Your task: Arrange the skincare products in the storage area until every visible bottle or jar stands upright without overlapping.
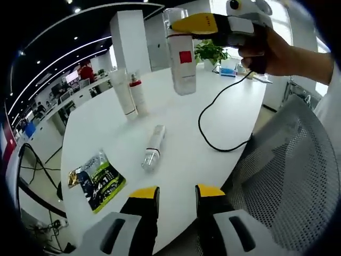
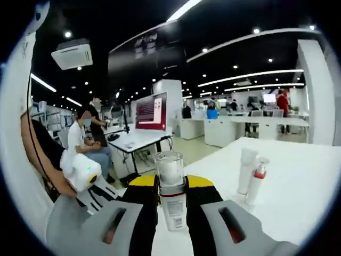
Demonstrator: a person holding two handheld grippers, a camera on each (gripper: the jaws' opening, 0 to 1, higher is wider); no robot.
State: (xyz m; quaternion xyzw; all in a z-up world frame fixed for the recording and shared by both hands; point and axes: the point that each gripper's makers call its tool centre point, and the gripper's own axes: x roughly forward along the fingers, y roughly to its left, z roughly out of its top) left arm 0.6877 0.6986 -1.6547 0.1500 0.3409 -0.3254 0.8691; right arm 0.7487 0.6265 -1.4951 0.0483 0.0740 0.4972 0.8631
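Four skincare containers are in sight around a white round bench (image 1: pixel 224 96). In the left gripper view, a clear bottle with a red square label (image 1: pixel 181 58) hangs in the air above the bench, clamped near its top by the right tongs (image 1: pixel 184 24), which a hand (image 1: pixel 274 50) holds by the grip. The right gripper view shows this same bottle (image 2: pixel 171 192) upright between the yellow-tipped jaws of the right tongs (image 2: pixel 171 184), gripped on both sides, its clear cap above them.

At the far side of the bench a tall white tube (image 1: pixel 122 92) stands upright, with a white spray bottle with a red collar (image 1: pixel 138 95) just beside it; both also appear in the right gripper view, tube (image 2: pixel 246 169) and spray bottle (image 2: pixel 257 180) close together. A small clear bottle with a white cap (image 1: pixel 153 148) lies on its side near the middle of the bench, apart from the others. A printed sachet (image 1: pixel 97 180) lies flat near the bench edge. A black cable (image 1: pixel 213 125) loops across the surface.

The left tongs (image 1: pixel 177 196) hover low over the near edge, jaws narrowly apart and holding nothing. A mesh chair back (image 1: pixel 290 170) is beside the bench.
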